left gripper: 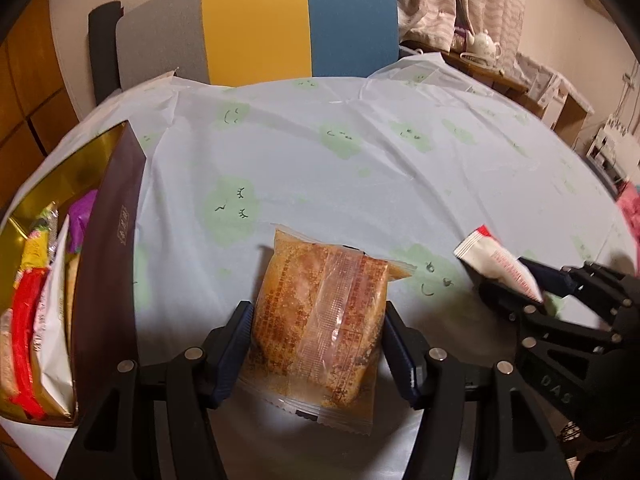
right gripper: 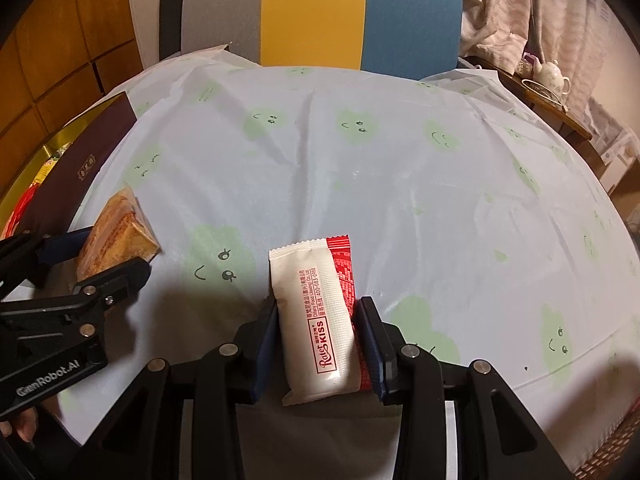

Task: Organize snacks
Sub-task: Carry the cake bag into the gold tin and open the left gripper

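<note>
The left gripper [left gripper: 318, 344] stands fairly wide, its blue pads [left gripper: 234, 348] pressed against the two long sides of a clear packet of golden-brown cake [left gripper: 320, 320]. The packet's long axis runs along the fingers, its far crimped end pointing away toward the chair, its near crimped end hanging back between the gripper's arms. It is held just over the counter [left gripper: 360, 168], whether touching the cloth or lifted cannot be told.

The right gripper [right gripper: 316, 344] is set much narrower, its pads closed on a white and red wafer bar packet [right gripper: 316, 312]. The bar also lies along the fingers, its serrated far end pointing away and slightly left, its near end back between the arms. Printed red lettering runs along its length. In the left wrist view this packet sticks out leftward from the right gripper, over the counter's right part.

The two grippers are side by side, near each other but apart. The counter is covered by a pale cloth with green cloud faces. At its left edge stands an open dark box with gold lining [left gripper: 108, 240], already holding several snack packets [left gripper: 36, 320]. Beyond the counter is a chair [left gripper: 256, 24] striped grey, yellow and blue.
</note>
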Motion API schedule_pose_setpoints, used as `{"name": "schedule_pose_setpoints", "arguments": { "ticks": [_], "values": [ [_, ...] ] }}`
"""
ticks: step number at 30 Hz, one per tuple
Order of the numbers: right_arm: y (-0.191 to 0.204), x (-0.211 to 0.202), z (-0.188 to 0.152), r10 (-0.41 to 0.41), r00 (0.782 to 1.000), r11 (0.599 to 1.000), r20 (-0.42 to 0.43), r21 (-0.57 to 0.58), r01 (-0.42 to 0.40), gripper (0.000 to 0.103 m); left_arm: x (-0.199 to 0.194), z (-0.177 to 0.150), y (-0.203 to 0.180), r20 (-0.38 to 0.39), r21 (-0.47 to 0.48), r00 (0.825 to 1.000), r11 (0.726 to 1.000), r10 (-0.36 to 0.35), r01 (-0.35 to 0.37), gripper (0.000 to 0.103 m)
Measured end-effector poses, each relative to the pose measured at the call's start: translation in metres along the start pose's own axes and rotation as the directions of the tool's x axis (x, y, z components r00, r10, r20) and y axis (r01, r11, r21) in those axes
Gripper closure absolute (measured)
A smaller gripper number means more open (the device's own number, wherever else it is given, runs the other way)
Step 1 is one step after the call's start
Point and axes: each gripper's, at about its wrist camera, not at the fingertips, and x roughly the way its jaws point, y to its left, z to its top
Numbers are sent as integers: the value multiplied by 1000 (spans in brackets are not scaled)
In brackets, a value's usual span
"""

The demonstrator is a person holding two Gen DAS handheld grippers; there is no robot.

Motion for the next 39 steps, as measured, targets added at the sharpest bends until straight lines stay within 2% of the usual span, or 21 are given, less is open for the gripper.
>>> {"name": "schedule_pose_setpoints", "arguments": {
  "ticks": [7, 11, 20, 27, 35, 39],
  "values": [
    [6, 2, 3, -33, 999, 999, -5, -8, 33, 64, -19, -1, 9, 24, -39, 997, 997, -67, 68, 40],
    [10, 2, 3, -52, 999, 999, 2, -13, 52, 64, -37, 2, 16, 55, -60, 996, 996, -69, 72, 40],
    [12, 2, 3, -67, 998, 998, 5, -13, 67, 64, -76, 8, 35, 119, -95, 991, 993, -60, 72, 40],
    [11, 3, 2, -61, 998, 998, 11, -6, 61, 64, -100, 7, 49, 152, -124, 988, 991, -25, 44, 40],
    [9, 3, 1, -53, 998, 999, 21, -7, 53, 64, -115, 5, 66, 165, -163, 986, 987, 16, 11, 40],
    [9, 3, 0, -53, 998, 999, 25, -9, 53, 64, -120, 2, 78, 165, -192, 986, 981, 11, 21, 40]
  ]
}}
